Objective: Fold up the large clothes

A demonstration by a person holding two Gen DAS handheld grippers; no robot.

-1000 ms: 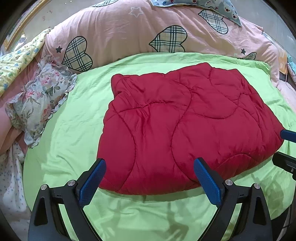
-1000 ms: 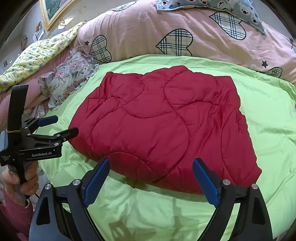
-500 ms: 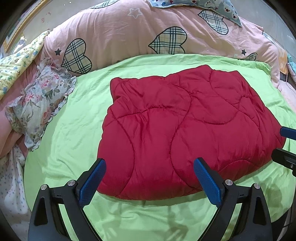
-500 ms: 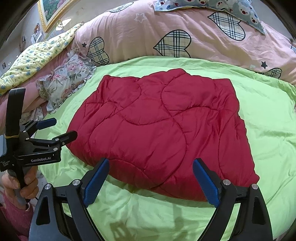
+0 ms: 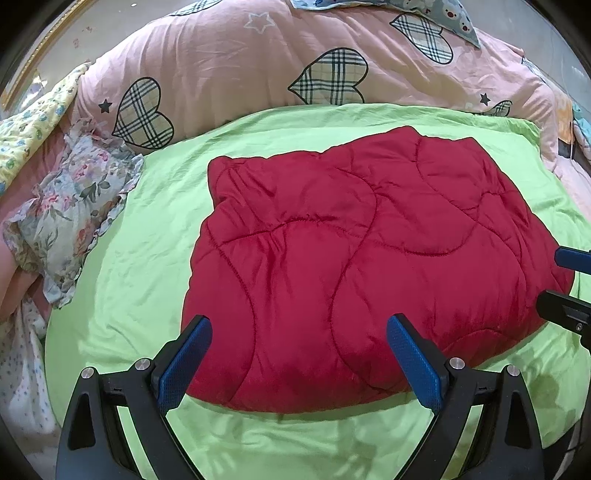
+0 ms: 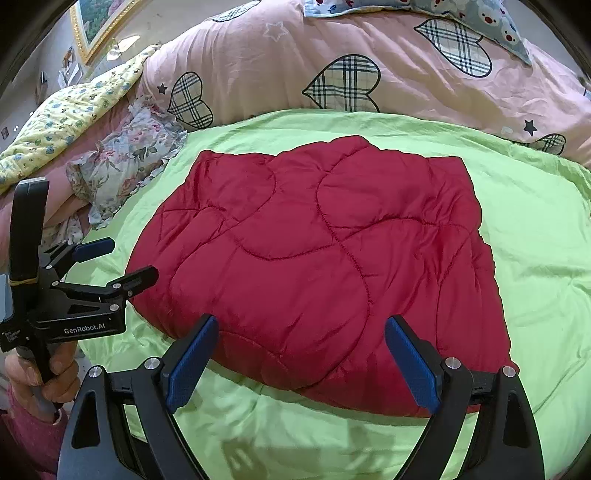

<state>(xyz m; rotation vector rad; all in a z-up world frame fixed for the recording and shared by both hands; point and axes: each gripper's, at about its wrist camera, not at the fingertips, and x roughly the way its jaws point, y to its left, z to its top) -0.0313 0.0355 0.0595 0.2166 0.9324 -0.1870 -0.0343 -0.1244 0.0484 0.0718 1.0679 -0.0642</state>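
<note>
The risk sits on the left first: the floral ruffled pillow [image 5: 70, 206] lies just beside the lime-green sheet's [image 5: 147, 236] left edge, and a wide sweep of the left gripper [image 5: 299, 354] could, I judge, drag it onto the working area. In the middle, the red quilted jacket [image 5: 362, 266] lies as a puffy folded bundle on that sheet, its near edge just beyond both pairs of tongs. The padding looks springy and the shell slick, so a pinch that takes only the top layer would likely let the lower layers slide out and the fold open. On the right, the right gripper [image 6: 301, 360] hovers above the jacket's near hem with the other tool close at its left; if both reach for the same stretch of hem they could knock together.

Both pairs of tongs stand wide apart with nothing between the blue pads, neither touching the cloth.

Counted left to right: one yellow flowered quilt [image 6: 70, 110], one floral ruffled pillow, one hand [image 6: 44, 376] gripping the left tool's handle, two grippers, one red jacket, one green sheet, one pink duvet [image 5: 258, 66] with plaid hearts behind, one blue cartoon-print pillow [image 6: 424, 11] at the top
</note>
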